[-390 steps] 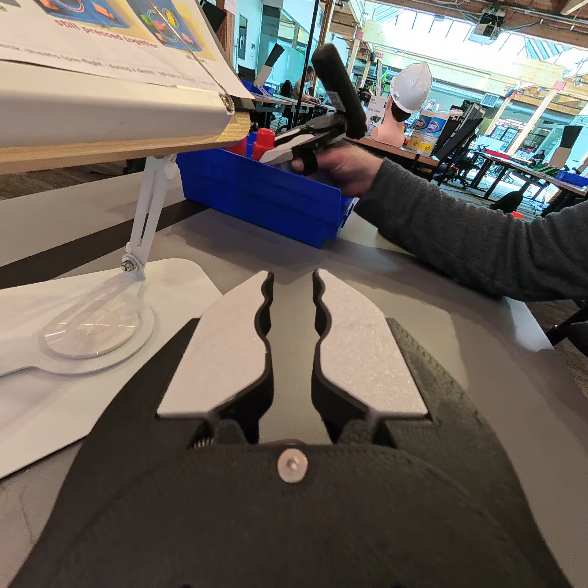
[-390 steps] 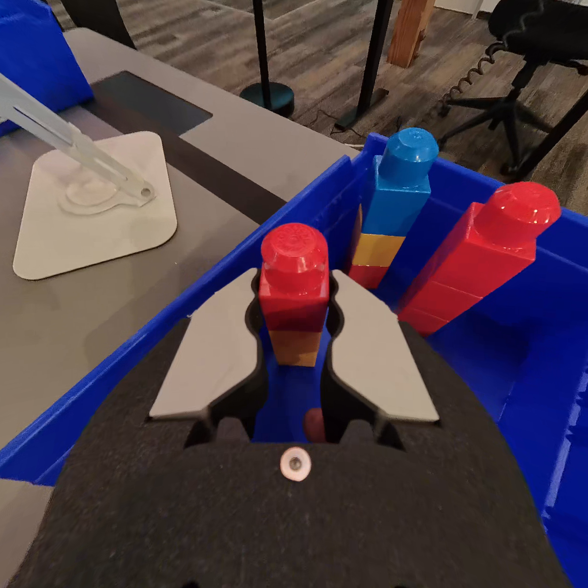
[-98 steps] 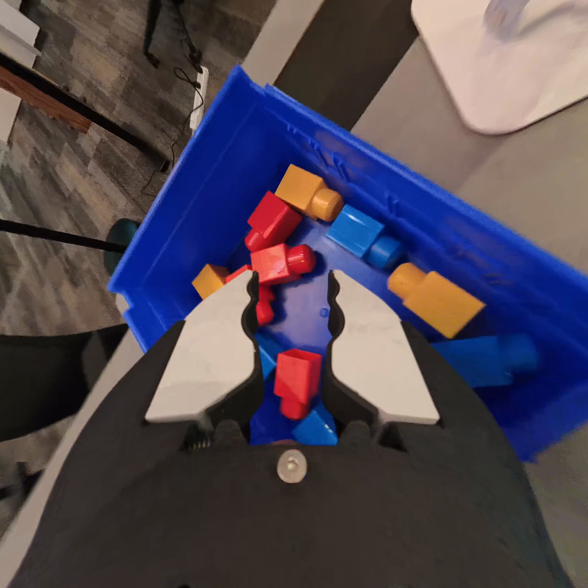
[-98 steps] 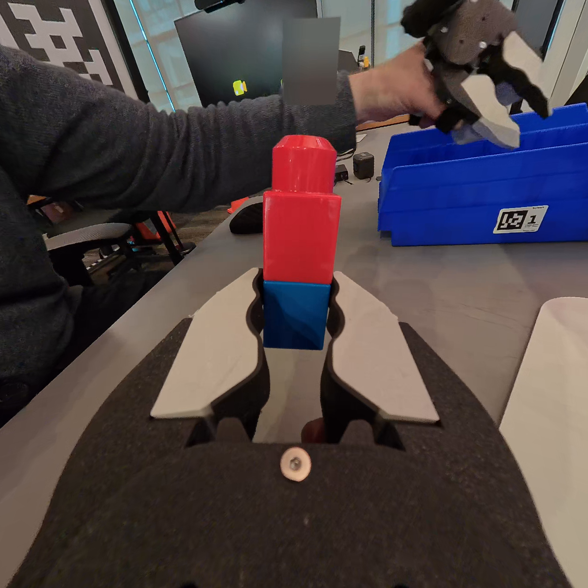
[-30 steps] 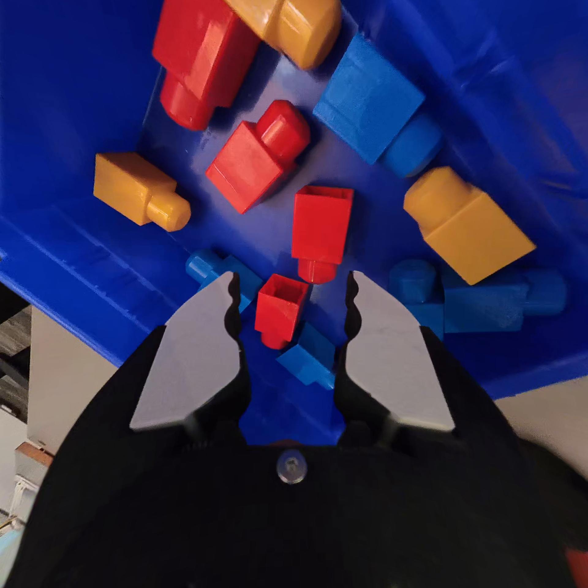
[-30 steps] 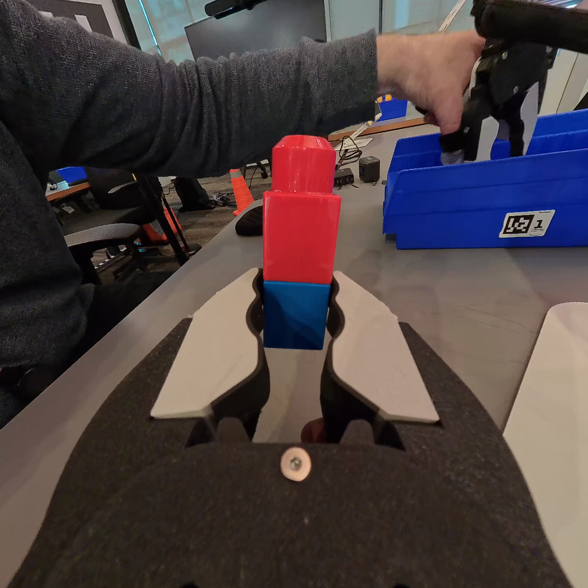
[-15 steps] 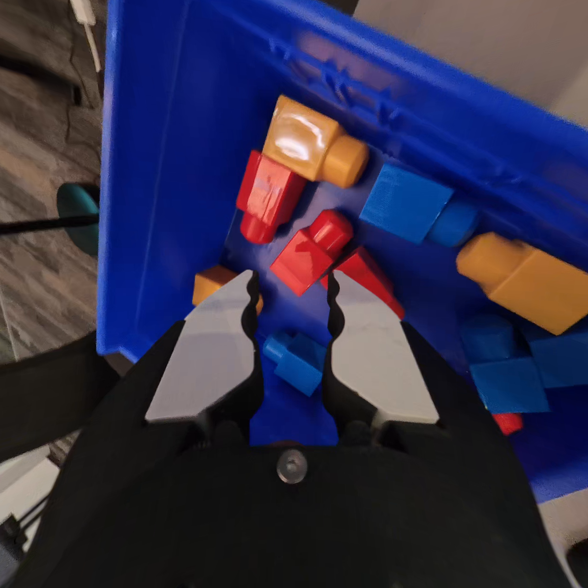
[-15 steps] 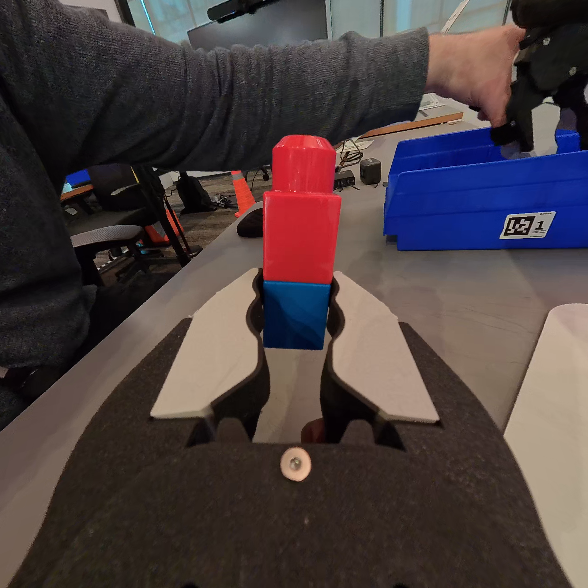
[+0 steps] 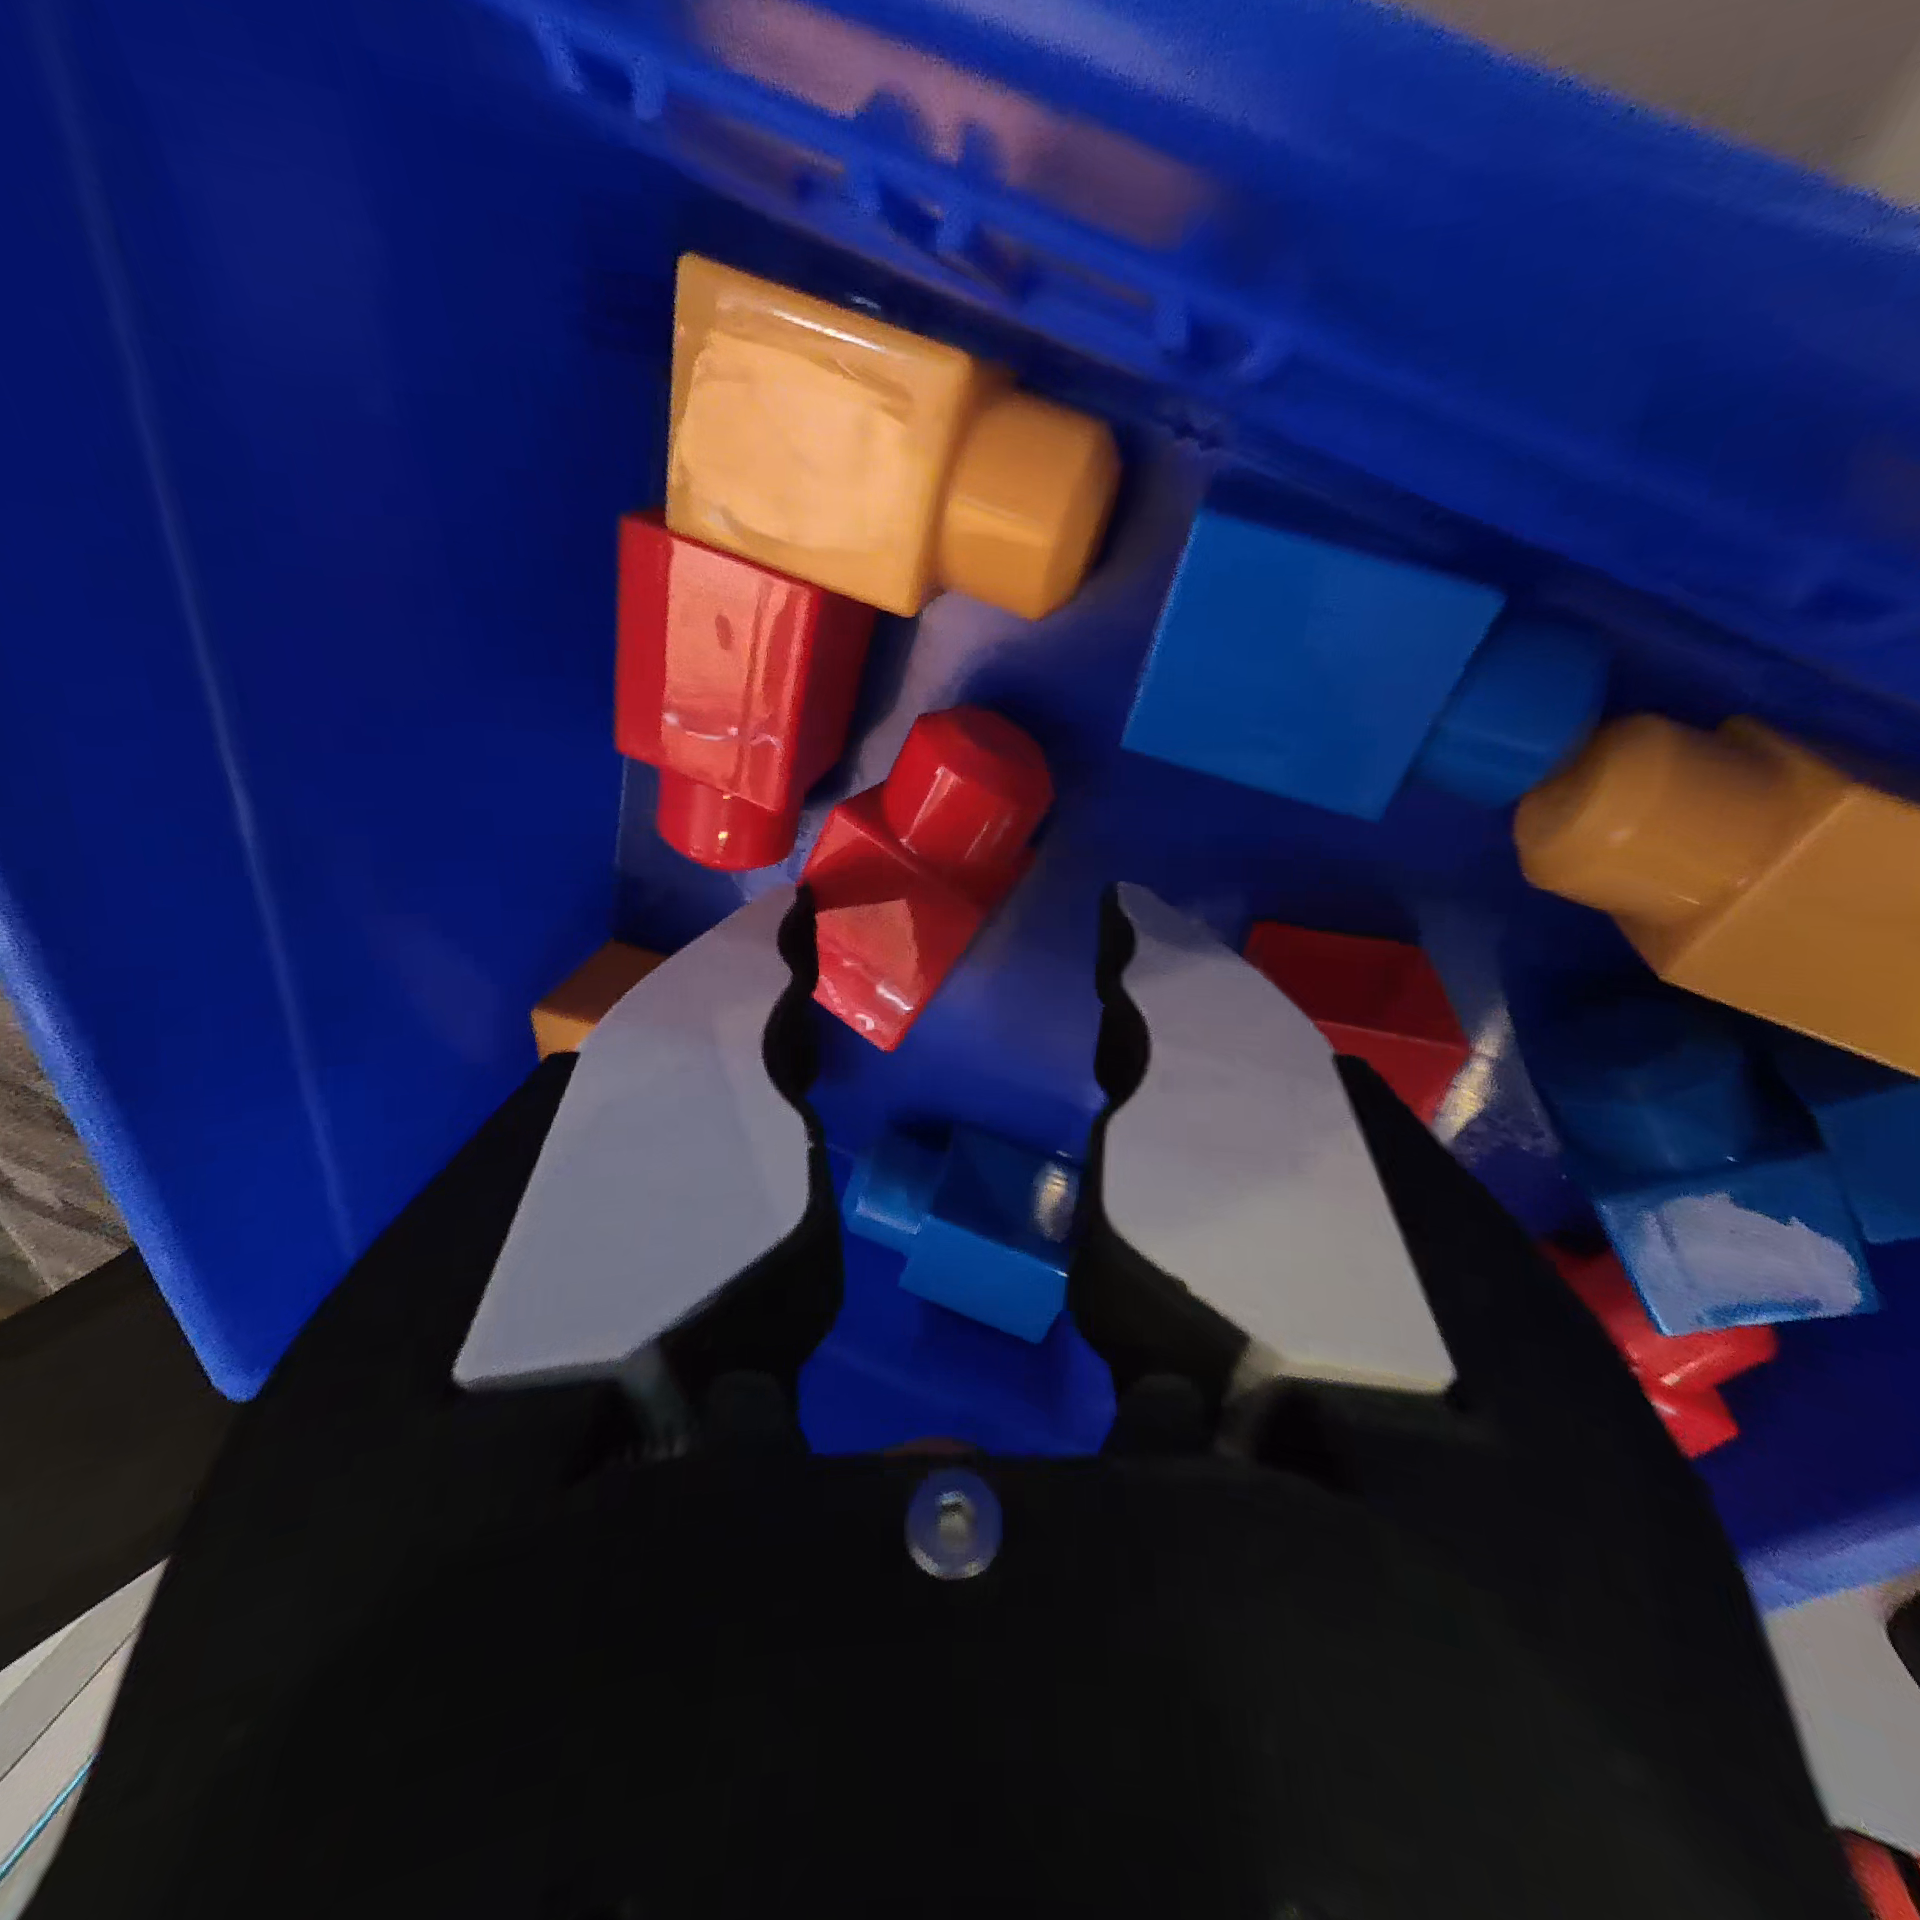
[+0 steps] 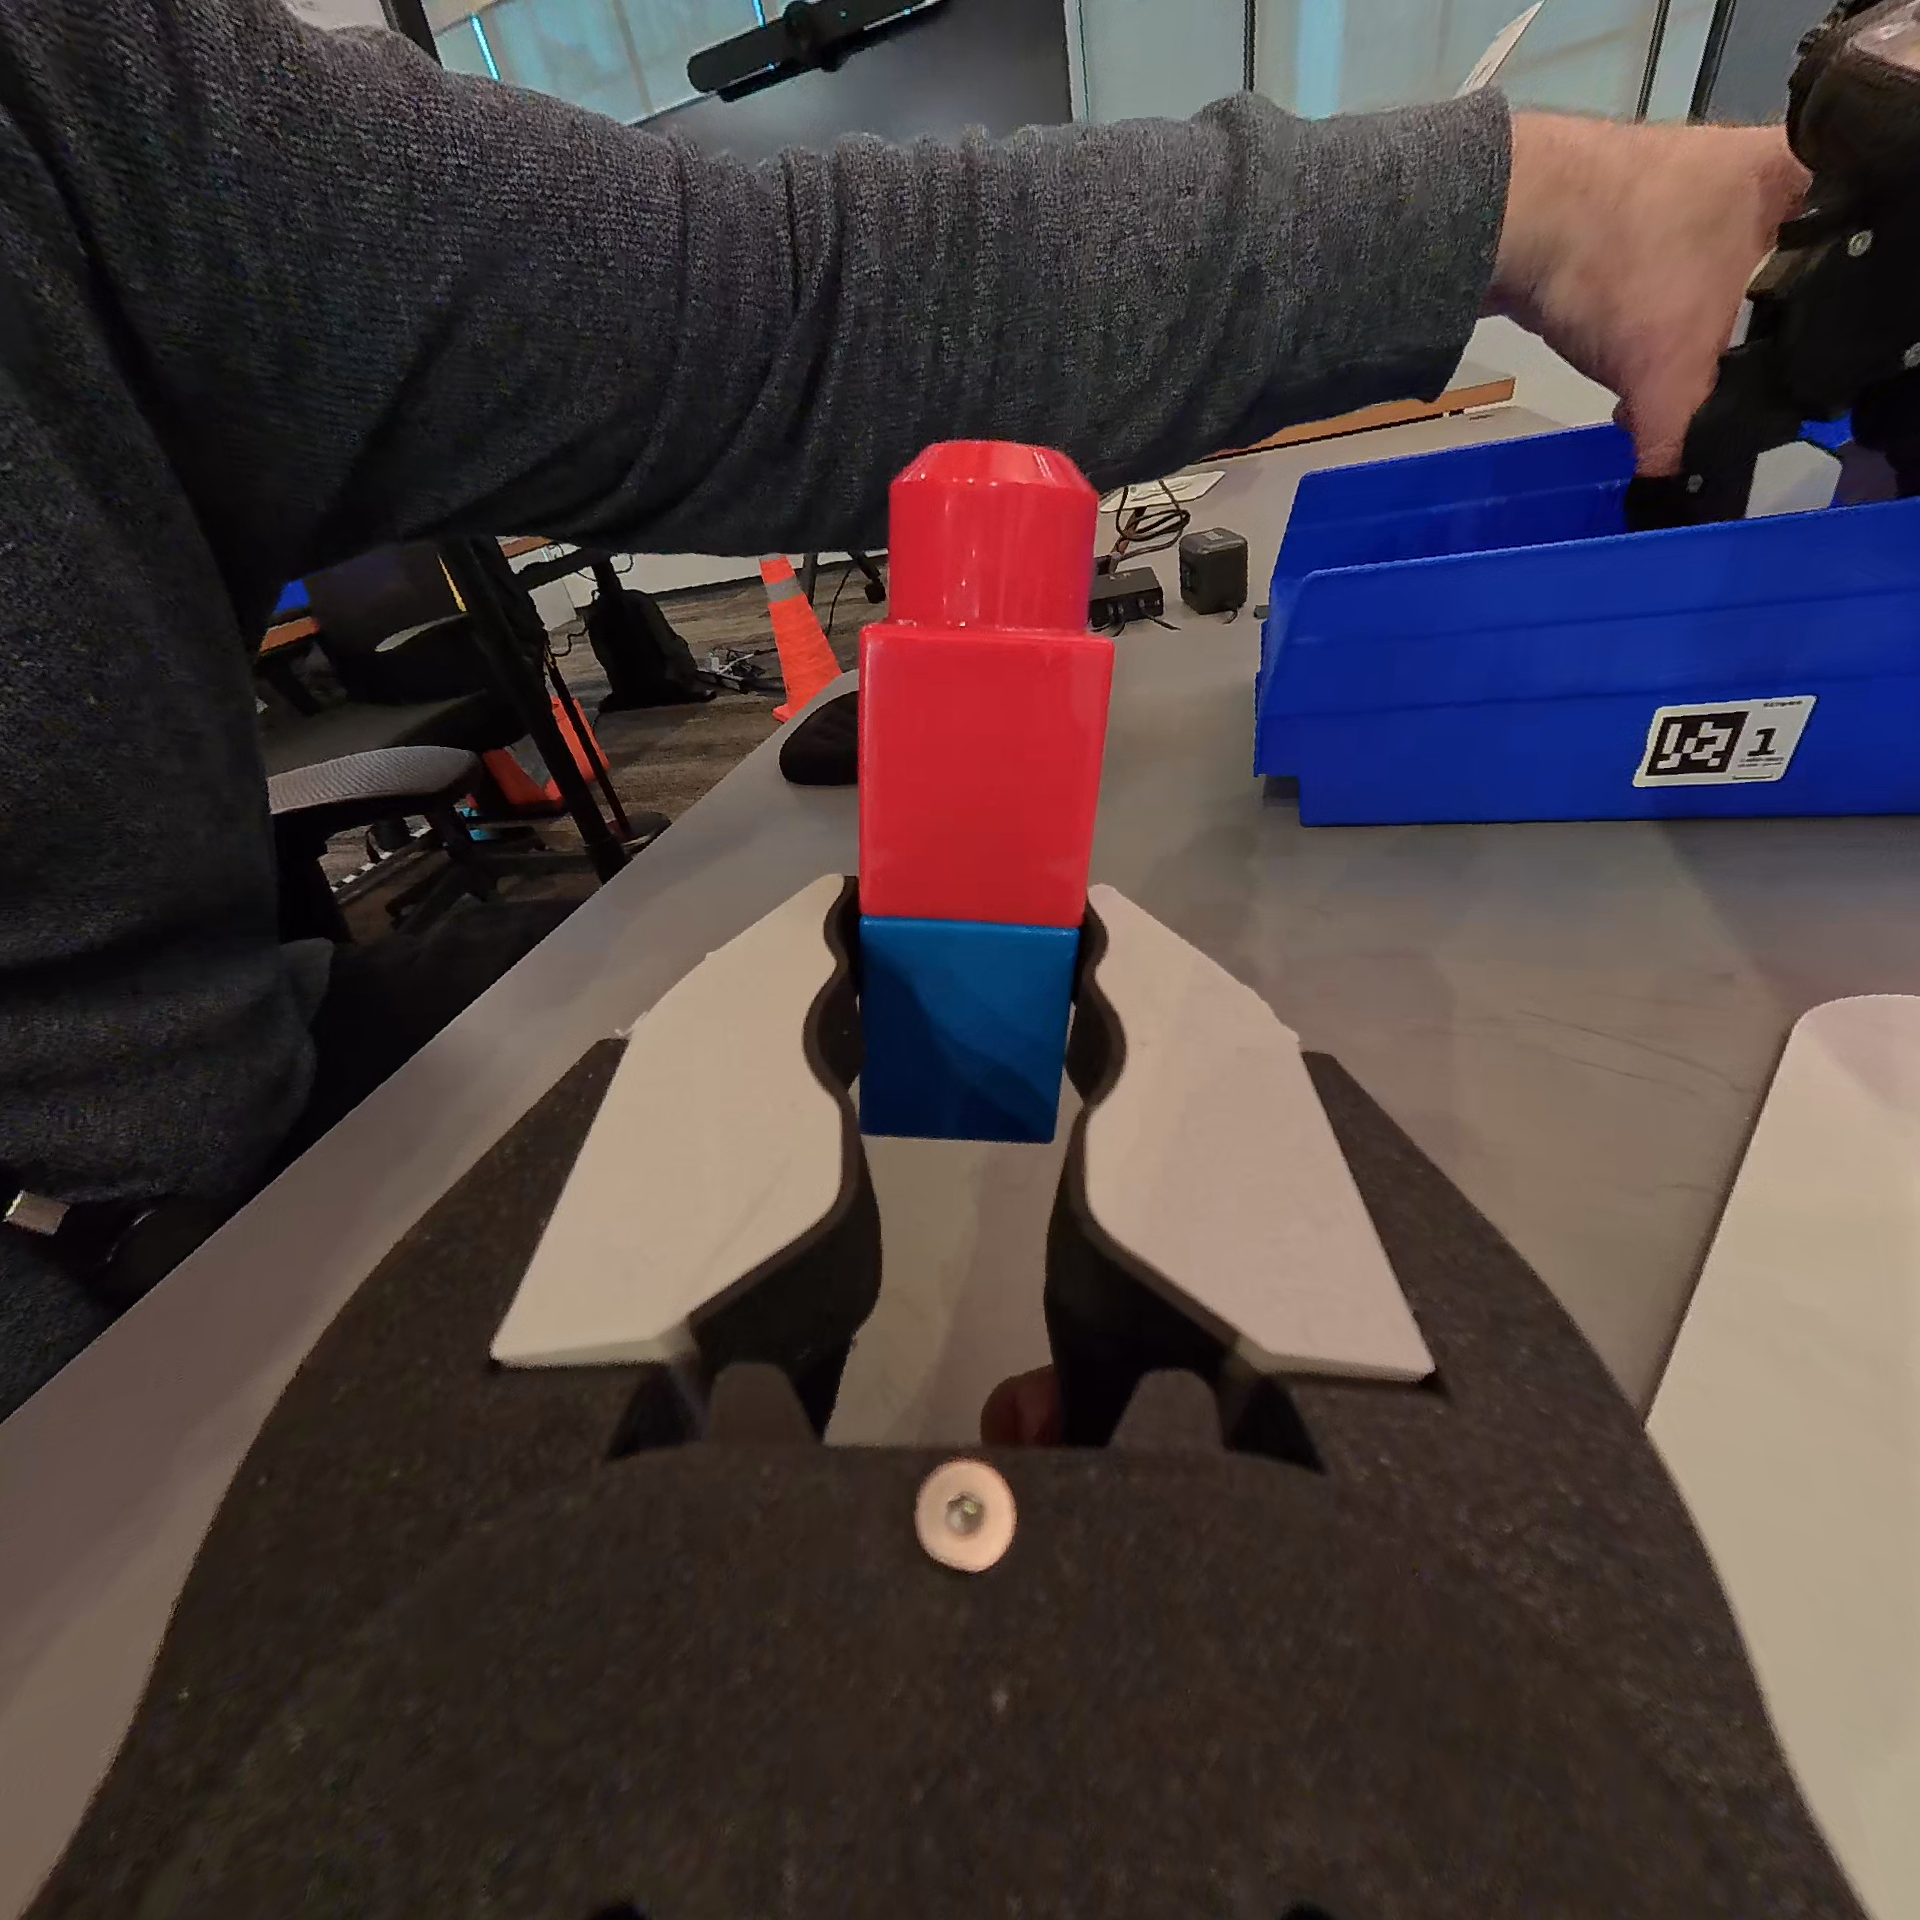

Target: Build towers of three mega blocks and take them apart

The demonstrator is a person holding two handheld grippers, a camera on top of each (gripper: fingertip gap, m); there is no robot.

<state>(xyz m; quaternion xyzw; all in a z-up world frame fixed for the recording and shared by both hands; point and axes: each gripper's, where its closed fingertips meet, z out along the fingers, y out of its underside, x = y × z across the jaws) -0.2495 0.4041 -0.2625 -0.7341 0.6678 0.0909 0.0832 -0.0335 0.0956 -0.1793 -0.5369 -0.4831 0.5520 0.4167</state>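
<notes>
My left gripper (image 9: 951, 914) is open and empty inside a blue bin (image 9: 312, 520) of loose mega blocks. A red block (image 9: 914, 883) lies just past its left fingertip. A small blue block (image 9: 977, 1236) lies on the bin floor between the fingers. Orange (image 9: 862, 436), red (image 9: 738, 686) and blue (image 9: 1309, 665) blocks lie beyond. My right gripper (image 10: 966, 914) is shut on the blue bottom block (image 10: 961, 1029) of a two-block stack with a red block (image 10: 982, 727) on top, held upright over the grey table (image 10: 1403, 956). The left gripper (image 10: 1829, 312) also shows at the far right, reaching into the bin (image 10: 1558, 665).
A person's grey sleeve (image 10: 727, 312) spans the right wrist view above the stack. A white base plate (image 10: 1808, 1351) lies at the right on the table. Small black devices (image 10: 1210, 566) sit at the far table edge. An office chair (image 10: 395, 800) and an orange cone (image 10: 795, 634) stand beyond. My hands' fingertips stand some 40 cm from each other.
My left gripper has dropped deeper into the bin towards the red block and opened a little wider. My right gripper holds the red-on-blue stack still.
</notes>
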